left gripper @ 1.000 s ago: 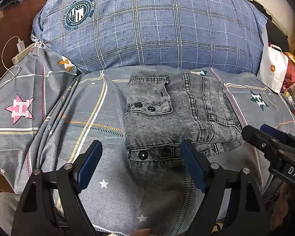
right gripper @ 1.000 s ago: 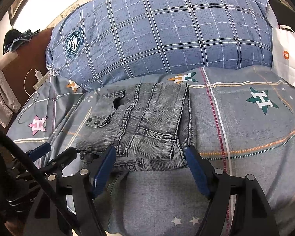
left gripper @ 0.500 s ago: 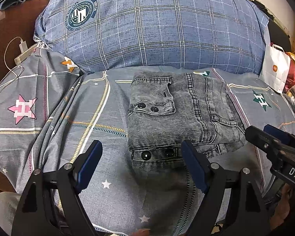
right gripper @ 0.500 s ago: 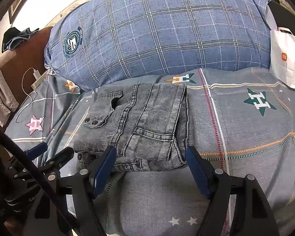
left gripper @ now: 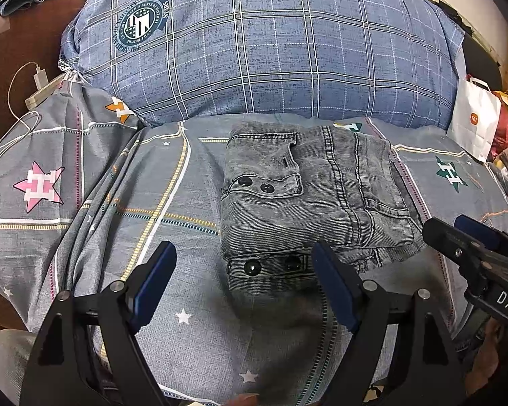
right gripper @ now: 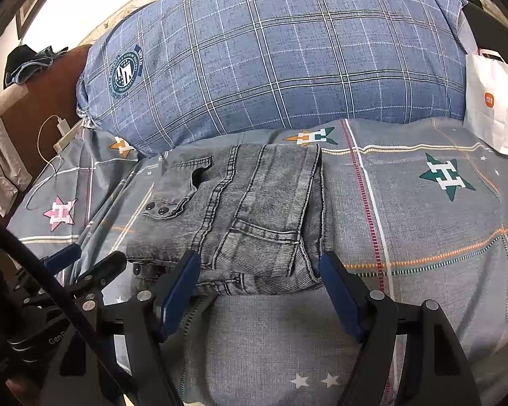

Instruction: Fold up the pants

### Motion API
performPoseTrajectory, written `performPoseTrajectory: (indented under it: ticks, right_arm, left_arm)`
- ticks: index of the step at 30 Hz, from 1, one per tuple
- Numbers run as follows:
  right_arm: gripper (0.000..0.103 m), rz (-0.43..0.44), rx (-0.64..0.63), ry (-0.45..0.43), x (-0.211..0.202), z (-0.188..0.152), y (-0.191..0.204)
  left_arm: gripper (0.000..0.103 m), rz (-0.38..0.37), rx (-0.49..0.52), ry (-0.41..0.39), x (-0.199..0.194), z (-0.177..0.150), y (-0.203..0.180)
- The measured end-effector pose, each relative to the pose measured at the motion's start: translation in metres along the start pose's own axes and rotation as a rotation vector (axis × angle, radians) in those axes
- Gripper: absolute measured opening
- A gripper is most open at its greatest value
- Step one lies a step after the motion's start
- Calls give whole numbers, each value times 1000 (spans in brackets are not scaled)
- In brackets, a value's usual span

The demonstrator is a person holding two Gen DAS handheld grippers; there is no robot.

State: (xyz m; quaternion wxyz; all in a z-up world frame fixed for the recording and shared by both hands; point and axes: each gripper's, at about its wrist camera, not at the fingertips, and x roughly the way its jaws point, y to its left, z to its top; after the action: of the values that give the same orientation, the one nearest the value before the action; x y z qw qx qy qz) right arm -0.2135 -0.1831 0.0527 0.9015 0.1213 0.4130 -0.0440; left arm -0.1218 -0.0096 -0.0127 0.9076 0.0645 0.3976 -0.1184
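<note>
Item: grey denim pants (left gripper: 308, 203), folded into a compact stack, lying on the bed sheet (left gripper: 145, 223) at centre. Left claw (left gripper: 244, 280) at 6 o'clock of the stack, jaws apart, empty. Right claw (right gripper: 259, 287) likewise spread, gripping nothing; "DAS" legible on its body. Pillow (left gripper: 271, 50) at 12 o'clock, crest reading "STARS". White bag (right gripper: 491, 101) at 2 o'clock, orange "mi" logo.

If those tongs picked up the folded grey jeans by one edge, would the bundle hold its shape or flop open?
The jeans would probably sag and unfold: they are only stacked layers of cloth, with nothing holding them together. The thick, ribbed denim looks fairly heavy for its size. It likely won't slip; pushed across the soft bedsheet, it may bunch.
</note>
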Motion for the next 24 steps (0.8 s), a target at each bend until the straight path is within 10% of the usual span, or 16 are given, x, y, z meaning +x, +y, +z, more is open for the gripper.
performPoseTrajectory:
  ticks: [24]
  right_arm:
    - [75,-1,-1,0,-1,0,1]
  left_arm:
    - [82,-3,9,11,2,0,-1]
